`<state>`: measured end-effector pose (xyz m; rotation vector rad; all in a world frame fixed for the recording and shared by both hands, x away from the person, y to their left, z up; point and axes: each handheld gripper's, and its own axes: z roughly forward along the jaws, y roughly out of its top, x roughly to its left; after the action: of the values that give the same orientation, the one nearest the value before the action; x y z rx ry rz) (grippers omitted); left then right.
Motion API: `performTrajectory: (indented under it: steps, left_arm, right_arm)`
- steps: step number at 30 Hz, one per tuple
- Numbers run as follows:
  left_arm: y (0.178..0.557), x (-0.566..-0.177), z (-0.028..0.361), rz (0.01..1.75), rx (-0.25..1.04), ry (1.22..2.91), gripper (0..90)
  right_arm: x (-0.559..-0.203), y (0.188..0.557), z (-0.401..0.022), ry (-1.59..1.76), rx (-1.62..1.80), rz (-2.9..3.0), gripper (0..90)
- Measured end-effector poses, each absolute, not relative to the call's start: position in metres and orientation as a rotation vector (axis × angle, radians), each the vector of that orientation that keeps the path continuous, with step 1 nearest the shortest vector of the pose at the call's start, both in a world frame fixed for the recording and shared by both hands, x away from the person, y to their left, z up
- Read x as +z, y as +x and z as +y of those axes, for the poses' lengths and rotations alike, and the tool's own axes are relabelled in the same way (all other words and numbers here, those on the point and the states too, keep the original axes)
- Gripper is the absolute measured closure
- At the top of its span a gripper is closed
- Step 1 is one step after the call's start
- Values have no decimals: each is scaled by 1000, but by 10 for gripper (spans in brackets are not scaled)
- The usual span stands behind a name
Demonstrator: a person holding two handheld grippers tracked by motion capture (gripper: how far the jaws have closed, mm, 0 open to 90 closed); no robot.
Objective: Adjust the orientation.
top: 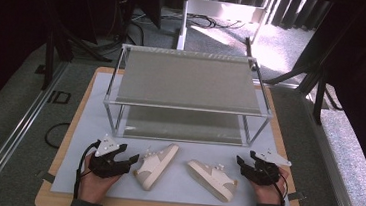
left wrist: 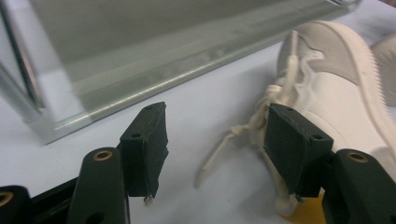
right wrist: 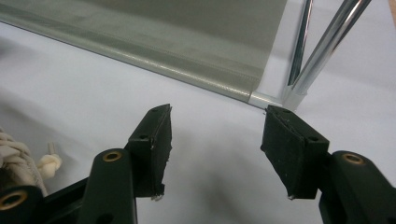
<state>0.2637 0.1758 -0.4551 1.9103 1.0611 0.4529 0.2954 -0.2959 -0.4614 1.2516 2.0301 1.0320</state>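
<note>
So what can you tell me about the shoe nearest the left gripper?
The left shoe is a cream, low-cut sneaker with beige panels and a pale sole, seemingly leather. It lies on the white mat, in front of the shelf rack, laces loose and trailing. The left gripper sits open beside it, gripping nothing.

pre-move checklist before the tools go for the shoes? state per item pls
1. Left tool open: ok, jaws apart, nothing pressed between the pads.
2. Right tool open: ok, jaws apart over bare white mat.
3. Left shoe within reach of the left tool: ok, it lies just beside the jaws; a loose lace trails between them.
4. Right shoe within reach of the right tool: ok, beside it, not touched.
5. Rack shelves free: ok, both tiers bare.
6. Lace snag risk at the left tool: cannot tell, the lace runs close to one pad.
</note>
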Motion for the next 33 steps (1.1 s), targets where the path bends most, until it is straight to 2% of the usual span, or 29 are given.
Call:
performTrajectory:
  steps: [6,33]
  left_arm:
    - [260,-457,168,988,430,1972,354]
    - [256,-451,144,891,364,1985,358]
  right_arm:
    - [-460,294,-297,1248,1035,2024,419]
    - [-460,294,-297,1238,1037,2032,418]
